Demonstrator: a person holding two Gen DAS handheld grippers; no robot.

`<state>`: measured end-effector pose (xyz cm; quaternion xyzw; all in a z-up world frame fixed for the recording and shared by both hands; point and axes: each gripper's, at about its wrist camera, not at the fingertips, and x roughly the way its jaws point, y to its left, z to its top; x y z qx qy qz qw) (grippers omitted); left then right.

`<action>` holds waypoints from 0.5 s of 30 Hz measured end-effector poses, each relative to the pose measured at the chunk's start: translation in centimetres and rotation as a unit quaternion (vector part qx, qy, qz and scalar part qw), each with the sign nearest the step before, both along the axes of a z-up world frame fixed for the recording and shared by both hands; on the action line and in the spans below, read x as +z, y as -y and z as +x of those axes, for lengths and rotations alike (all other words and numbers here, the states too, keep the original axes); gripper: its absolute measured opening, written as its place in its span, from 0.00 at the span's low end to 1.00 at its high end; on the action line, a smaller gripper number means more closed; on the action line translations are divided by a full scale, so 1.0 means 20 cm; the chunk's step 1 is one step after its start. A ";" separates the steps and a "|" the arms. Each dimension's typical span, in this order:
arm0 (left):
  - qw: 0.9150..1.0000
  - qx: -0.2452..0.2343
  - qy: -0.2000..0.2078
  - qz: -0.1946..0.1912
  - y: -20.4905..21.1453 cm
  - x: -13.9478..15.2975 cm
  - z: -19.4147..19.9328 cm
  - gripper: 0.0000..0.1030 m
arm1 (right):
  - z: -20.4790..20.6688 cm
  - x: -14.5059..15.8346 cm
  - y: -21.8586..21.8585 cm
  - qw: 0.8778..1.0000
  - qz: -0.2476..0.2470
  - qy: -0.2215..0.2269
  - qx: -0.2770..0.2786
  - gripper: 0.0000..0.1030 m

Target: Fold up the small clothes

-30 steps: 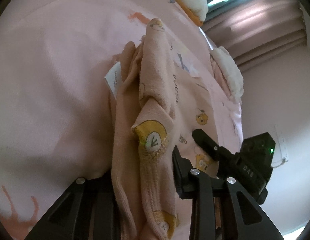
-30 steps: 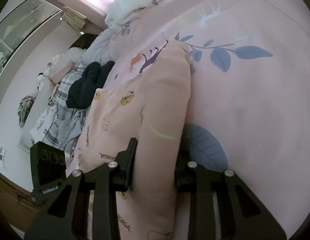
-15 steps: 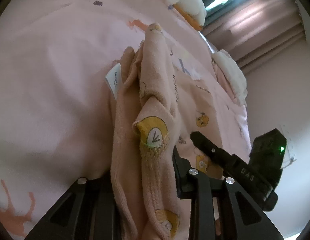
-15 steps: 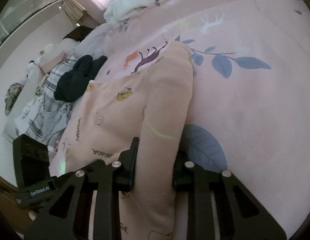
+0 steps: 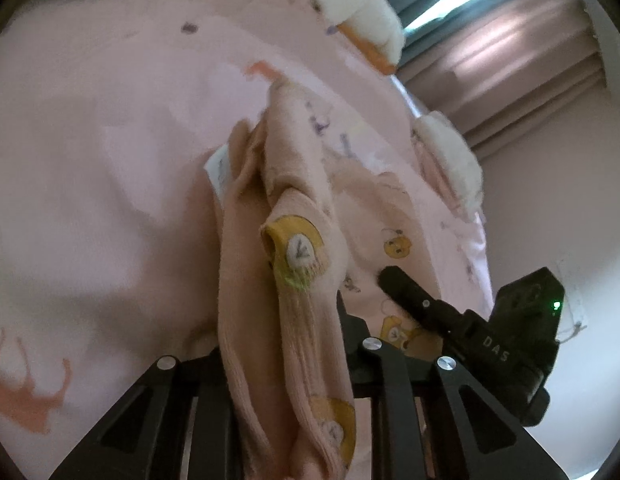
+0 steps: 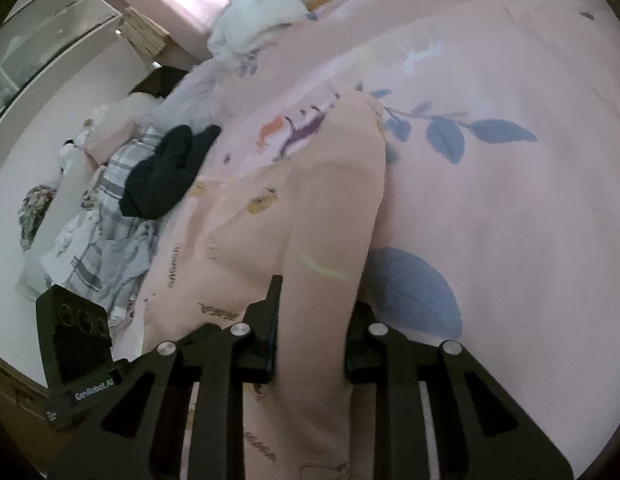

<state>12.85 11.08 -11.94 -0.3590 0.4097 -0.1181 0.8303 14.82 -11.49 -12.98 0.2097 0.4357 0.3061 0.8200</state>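
A small peach garment (image 5: 286, 320) with yellow bear prints lies partly lifted over the pink bedspread (image 5: 90, 168). My left gripper (image 5: 280, 364) is shut on its bunched edge, with a white label (image 5: 218, 168) showing beside the fold. In the right wrist view the same garment (image 6: 322, 280) runs as a raised fold between the fingers of my right gripper (image 6: 312, 328), which is shut on it. The right gripper's black body (image 5: 490, 344) shows in the left wrist view, just right of the garment.
A black garment (image 6: 166, 172) and plaid grey clothes (image 6: 94, 240) lie at the bed's left side. White plush items (image 5: 358, 16) sit near the curtains (image 5: 510, 60). The left gripper's body (image 6: 78, 344) shows at the lower left of the right wrist view.
Both grippers have kept their hold on the garment while shifting slightly; the bed appears lower and farther in both views, so the garment's held edge has risen a little.
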 end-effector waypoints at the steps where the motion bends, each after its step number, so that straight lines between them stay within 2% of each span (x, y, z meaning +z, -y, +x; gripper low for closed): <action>1: 1.000 -0.004 0.010 0.002 0.00 0.04 -0.02 0.18 | -0.02 0.04 0.02 1.000 0.010 0.007 0.003 0.22; 6: 0.998 -0.009 0.057 0.002 0.04 0.25 -0.12 0.18 | -0.09 0.21 0.10 0.998 0.045 0.034 0.010 0.21; 10: 0.995 -0.022 0.089 0.025 0.12 0.44 -0.16 0.18 | -0.18 0.41 0.16 0.996 0.040 0.074 0.012 0.21; 15: 0.990 -0.052 0.127 0.015 0.24 0.65 -0.21 0.18 | -0.26 0.65 0.30 0.993 0.043 0.112 0.010 0.21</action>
